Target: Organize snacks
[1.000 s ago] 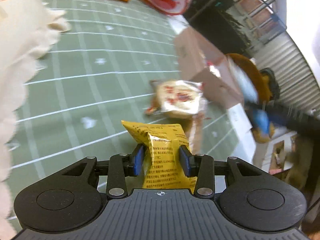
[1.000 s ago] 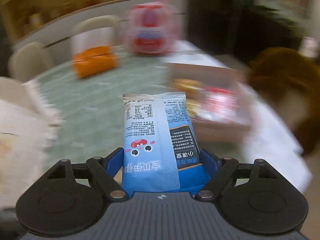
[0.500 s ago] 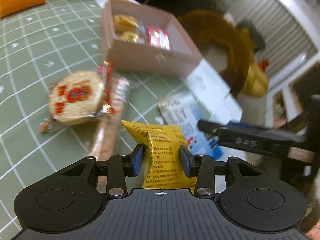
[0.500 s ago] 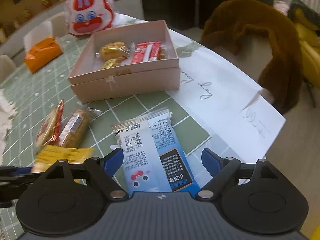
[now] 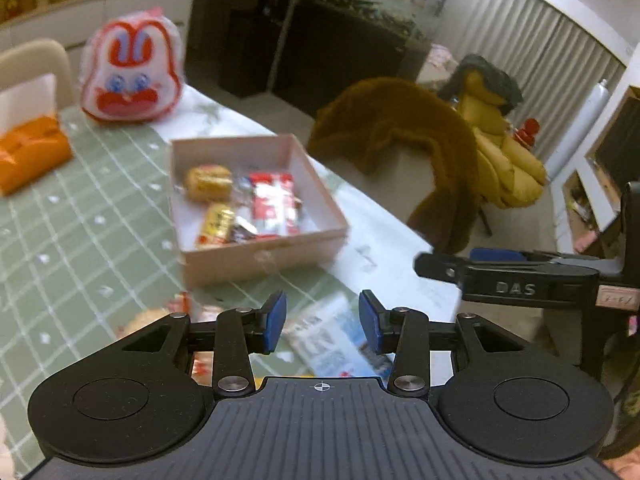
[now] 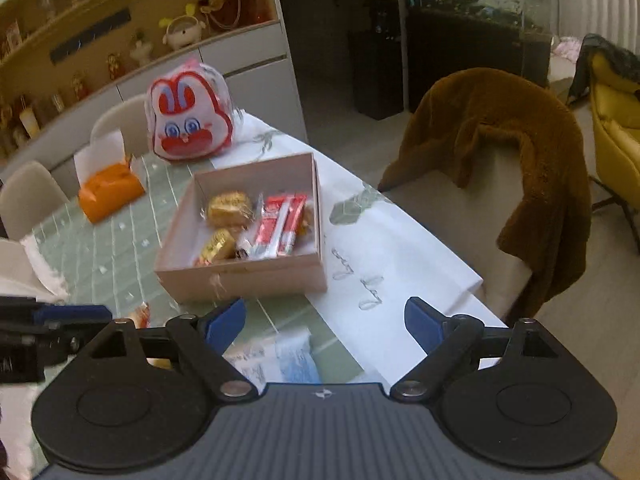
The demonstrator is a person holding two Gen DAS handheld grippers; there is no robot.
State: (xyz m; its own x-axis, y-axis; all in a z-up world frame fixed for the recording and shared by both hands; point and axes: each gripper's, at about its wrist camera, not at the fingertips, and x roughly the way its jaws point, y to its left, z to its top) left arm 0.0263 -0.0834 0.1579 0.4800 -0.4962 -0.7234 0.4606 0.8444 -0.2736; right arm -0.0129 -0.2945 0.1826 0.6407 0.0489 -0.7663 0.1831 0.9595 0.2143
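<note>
My left gripper point(image 5: 322, 320) is open with nothing between its blue pads. Only a yellow sliver of the yellow packet point(image 5: 260, 379) shows, under its body. A blue-and-white snack packet point(image 5: 336, 336) point(image 6: 280, 356) lies flat on the green mat below both grippers. My right gripper point(image 6: 324, 316) is above it; its jaws are opening wide, with nothing between them. Beyond stands the pink box point(image 5: 260, 256) point(image 6: 248, 280), holding several wrapped snacks. A round cracker packet point(image 5: 148, 316) lies at the left. Each gripper sees the other: right gripper point(image 5: 456, 262), left gripper point(image 6: 60, 320).
A rabbit-face bag point(image 6: 188, 120) and an orange tissue holder point(image 6: 110, 192) stand at the table's far end. White paper point(image 6: 380, 264) with handwriting covers the right side up to the table edge. A chair draped with a brown coat point(image 6: 500, 148) stands just past that edge.
The yellow packet has left the left gripper's pads, and that gripper has risen. The right gripper let go of the blue-and-white packet, which now lies on the mat, and drew back.
</note>
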